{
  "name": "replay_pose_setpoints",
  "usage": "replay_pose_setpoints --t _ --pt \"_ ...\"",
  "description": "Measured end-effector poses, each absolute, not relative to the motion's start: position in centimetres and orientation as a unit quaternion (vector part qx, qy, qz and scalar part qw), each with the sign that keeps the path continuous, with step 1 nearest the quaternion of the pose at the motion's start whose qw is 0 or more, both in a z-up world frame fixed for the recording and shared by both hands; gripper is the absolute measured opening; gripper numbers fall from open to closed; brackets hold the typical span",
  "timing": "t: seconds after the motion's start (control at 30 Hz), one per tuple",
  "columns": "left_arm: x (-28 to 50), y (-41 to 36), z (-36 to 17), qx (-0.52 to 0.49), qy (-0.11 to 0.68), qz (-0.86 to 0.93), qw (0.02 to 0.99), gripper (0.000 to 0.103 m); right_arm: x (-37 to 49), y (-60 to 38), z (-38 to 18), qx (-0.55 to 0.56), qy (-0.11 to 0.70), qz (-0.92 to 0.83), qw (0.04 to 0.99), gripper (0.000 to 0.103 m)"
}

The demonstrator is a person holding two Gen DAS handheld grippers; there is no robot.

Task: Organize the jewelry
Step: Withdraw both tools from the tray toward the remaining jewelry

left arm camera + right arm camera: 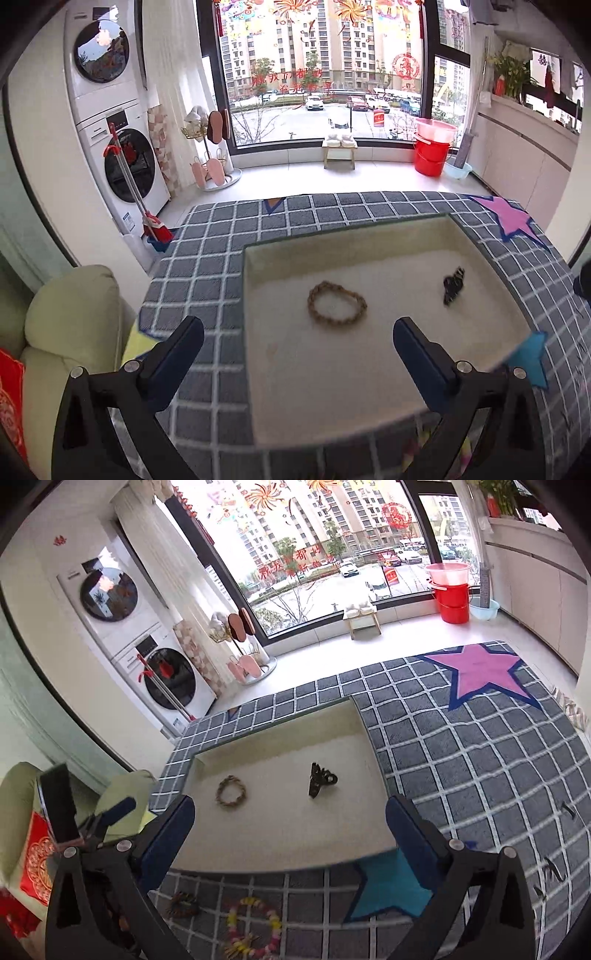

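The beaded bracelet and dark hair clip lie apart in the cream tray, sorted; left gripper and right gripper hover with jaws wide and empty, while the colourful bracelet waits on the near checked cloth.

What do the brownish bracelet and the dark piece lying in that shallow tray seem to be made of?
The brownish bracelet looks like small matte beads, perhaps wood or seeds: dull tan, knobbly outline, no shine. The dark piece seems to be a hair clip of glossy black plastic, though the picture is too soft to be sure. The tray looks lined with pale, matte fabric.
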State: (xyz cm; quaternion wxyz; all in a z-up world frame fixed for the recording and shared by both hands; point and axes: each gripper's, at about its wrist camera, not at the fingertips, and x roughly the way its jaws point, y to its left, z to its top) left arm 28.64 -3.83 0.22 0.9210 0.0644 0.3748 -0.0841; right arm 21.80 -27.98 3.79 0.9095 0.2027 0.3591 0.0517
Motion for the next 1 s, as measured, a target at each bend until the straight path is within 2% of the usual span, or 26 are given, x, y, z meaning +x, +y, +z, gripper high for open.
replay_pose_setpoints --t 0.4,1.0 --pt "20.7 -0.3 -2.2 0.069 0.404 -0.093 0.907 0.103 14.3 -27.3 2.7 0.21 0.402 0.054 0.89 0.103" --pt "19.0 2.7 -5.3 0.036 0.433 -0.085 0.897 0.103 4.3 -25.3 -3.5 0.16 0.482 0.009 0.862 0.103"
